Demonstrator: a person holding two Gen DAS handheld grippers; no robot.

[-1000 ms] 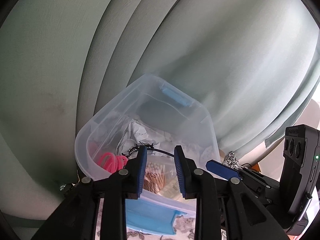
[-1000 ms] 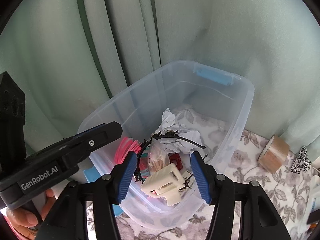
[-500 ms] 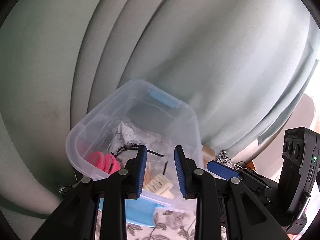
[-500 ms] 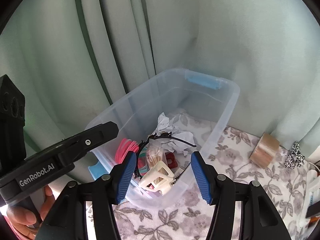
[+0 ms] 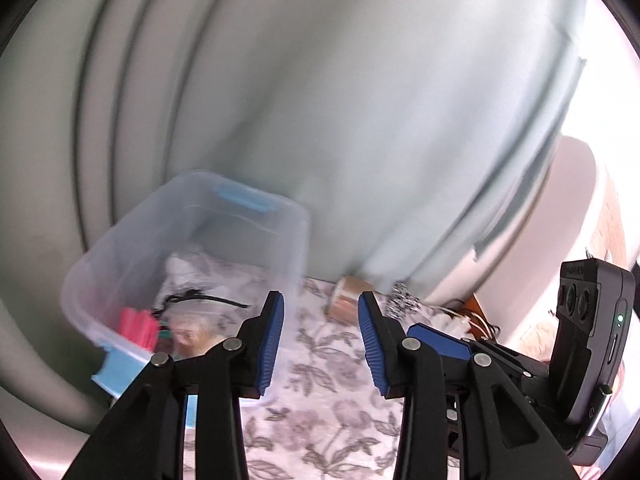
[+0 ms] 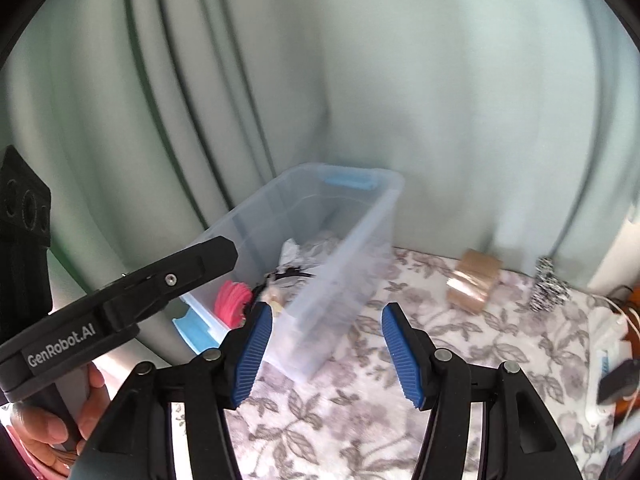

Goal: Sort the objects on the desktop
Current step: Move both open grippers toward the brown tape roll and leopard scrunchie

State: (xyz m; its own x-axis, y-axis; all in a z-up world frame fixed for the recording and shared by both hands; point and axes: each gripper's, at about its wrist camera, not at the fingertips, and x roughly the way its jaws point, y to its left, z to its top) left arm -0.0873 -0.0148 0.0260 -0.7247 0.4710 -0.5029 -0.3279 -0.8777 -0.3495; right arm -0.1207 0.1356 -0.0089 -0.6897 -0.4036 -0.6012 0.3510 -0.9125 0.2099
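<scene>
A clear plastic bin (image 5: 120, 252) (image 6: 360, 248) with blue latches stands on the floral cloth against the curtain. Inside lie a pink coil (image 5: 140, 326) (image 6: 232, 300), a black headband (image 5: 208, 300), crumpled white paper (image 6: 290, 250) and other small items. My left gripper (image 5: 320, 340) hovers to the right of the bin over the cloth; its jaws are opening and nothing is between them. My right gripper (image 6: 326, 348) stands open and empty over the bin's near right corner. A brown tape roll (image 5: 344, 300) (image 6: 474, 284) and a black-and-white scrunchie (image 5: 404, 300) (image 6: 548, 284) lie on the cloth.
A pale green curtain (image 6: 400, 100) hangs behind everything. A white object with cables (image 6: 608, 344) sits at the right edge of the cloth. A hand (image 6: 48, 420) holds the left gripper's handle at lower left. Floral cloth (image 6: 360, 420) shows in front of the bin.
Both grippers have pulled back and shifted right, away from the bin, which now looks smaller and further left. The left jaws have widened. The tape roll and scrunchie have come into the left view.
</scene>
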